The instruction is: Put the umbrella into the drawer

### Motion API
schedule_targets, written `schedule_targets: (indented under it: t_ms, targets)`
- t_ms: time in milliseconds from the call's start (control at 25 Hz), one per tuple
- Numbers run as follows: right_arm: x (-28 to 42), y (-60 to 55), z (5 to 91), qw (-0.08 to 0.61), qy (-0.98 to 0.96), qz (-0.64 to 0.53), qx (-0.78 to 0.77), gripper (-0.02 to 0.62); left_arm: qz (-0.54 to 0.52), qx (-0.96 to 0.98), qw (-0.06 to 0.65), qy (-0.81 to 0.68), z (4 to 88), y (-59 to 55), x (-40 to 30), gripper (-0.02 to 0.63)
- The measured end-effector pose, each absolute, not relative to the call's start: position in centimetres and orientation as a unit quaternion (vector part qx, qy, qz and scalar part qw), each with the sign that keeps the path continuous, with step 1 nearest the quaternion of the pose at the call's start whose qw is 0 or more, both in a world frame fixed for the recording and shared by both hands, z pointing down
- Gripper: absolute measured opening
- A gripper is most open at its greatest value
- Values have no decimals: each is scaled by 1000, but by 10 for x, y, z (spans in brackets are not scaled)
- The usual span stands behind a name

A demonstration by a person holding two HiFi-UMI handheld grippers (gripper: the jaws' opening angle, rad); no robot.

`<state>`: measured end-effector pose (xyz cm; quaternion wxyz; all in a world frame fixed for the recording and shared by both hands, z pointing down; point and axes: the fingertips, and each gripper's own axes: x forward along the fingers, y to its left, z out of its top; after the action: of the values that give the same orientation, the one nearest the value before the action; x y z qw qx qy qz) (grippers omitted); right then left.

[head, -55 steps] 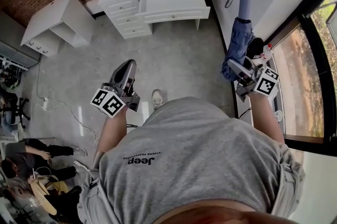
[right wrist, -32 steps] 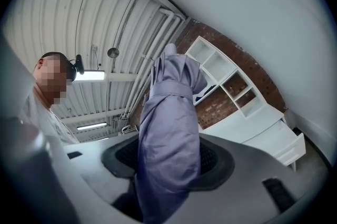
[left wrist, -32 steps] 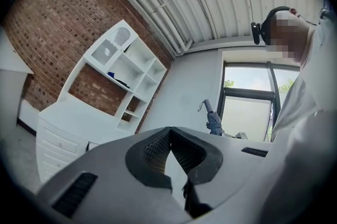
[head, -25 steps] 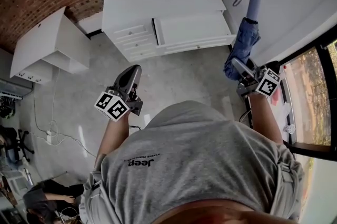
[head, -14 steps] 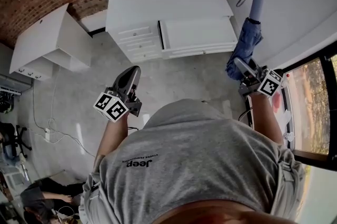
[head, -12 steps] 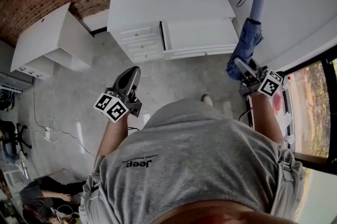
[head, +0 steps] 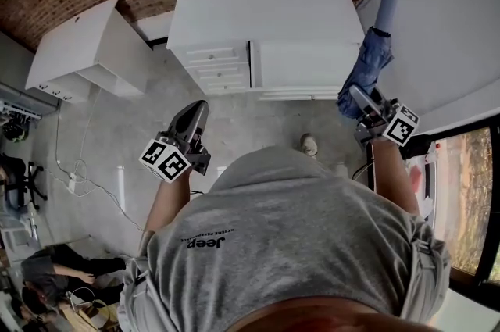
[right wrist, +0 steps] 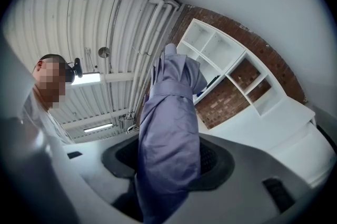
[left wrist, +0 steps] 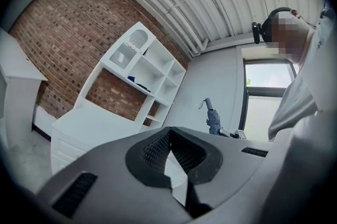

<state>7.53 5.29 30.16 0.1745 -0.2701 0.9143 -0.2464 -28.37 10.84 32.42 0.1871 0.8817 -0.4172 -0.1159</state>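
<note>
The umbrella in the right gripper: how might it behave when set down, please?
The umbrella is held by the right gripper around loose folded fabric, so probably soft and squashy. A strap wraps it, so it likely stays bundled.

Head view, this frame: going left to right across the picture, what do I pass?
white side cabinet → left gripper → wide desk drawer → umbrella → window
</note>
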Motion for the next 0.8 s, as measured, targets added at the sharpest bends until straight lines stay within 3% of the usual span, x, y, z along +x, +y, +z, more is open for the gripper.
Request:
schedule_targets:
  t_ms: [800]
  targets:
    - [214,-229,306,120,948,-249,-156,243,-114,846,174,-492,303,-148,-100,14]
